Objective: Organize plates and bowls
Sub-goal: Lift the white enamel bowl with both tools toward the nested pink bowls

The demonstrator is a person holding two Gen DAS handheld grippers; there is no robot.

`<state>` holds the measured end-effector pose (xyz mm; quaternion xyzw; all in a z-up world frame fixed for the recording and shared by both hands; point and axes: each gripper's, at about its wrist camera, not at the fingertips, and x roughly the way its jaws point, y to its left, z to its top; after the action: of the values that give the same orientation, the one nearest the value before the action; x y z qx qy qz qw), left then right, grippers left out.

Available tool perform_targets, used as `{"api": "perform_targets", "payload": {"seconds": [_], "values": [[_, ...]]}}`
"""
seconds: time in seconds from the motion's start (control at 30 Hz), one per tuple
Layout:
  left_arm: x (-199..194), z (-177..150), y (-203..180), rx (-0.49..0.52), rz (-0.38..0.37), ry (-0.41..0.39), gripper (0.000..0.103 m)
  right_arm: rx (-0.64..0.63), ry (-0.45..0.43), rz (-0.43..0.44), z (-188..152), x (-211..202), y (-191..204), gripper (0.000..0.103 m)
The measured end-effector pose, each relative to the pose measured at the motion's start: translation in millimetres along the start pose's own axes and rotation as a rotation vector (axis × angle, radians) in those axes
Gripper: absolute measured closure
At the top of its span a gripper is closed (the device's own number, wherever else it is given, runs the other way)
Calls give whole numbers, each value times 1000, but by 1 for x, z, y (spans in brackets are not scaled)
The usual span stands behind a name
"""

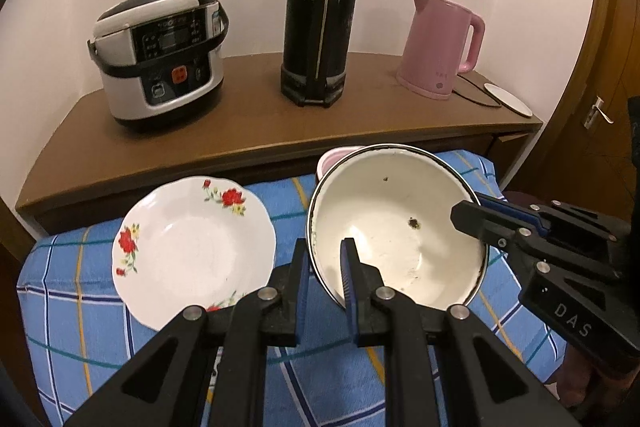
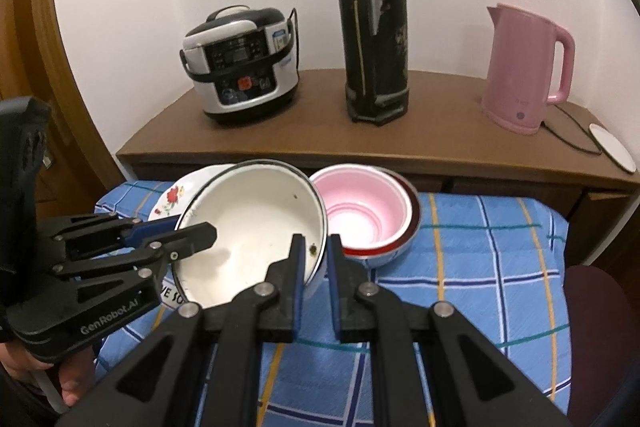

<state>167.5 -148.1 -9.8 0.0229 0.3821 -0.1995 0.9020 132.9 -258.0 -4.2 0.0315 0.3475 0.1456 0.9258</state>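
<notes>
**Operator:** Enamel first — the round white enamelled metal bowl with the dark rim (image 1: 400,223) is off the blue checked cloth (image 1: 80,307) and tilted toward me, carried between both tools. My left gripper (image 1: 326,267) is closed on its near-left rim, one finger inside the wall and one outside; my right gripper (image 2: 314,259) is clamped the same way on the opposite rim.

**Second:** How does it feel likely to behave?

**Operator:** Stiff and fairly light, I'd judge — thin steel under a glassy coat. That coat is slick, and the dark chips inside (one near the middle, one higher up) suggest it flakes if knocked. So the rim is the only sensible hold, with a pinch on both sides so it can't swing.

**Second:** And the neighbours?

**Operator:** White scalloped porcelain plate with red roses (image 1: 192,247) lies flat on the cloth just left of the bowl; in the right wrist view the bowl overlaps it, though I can't tell whether they touch. Pink plastic bowl nested in a red-rimmed white bowl (image 2: 364,215) sits just beside it on the right. The plate is the brittle one — I'd keep the metal rim from clipping its edge.

**Second:** Destination?

**Operator:** Not evident yet.
</notes>
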Motion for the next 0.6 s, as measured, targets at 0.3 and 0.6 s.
{"api": "perform_targets", "payload": {"seconds": [0.3,0.6], "values": [[8,17,-6,15,-4,-13,86,0,3,-24,11,5,-11,92],[22,30,-7,28,-1,-19,86,21,22,-46,18,19,-23,91]]}}
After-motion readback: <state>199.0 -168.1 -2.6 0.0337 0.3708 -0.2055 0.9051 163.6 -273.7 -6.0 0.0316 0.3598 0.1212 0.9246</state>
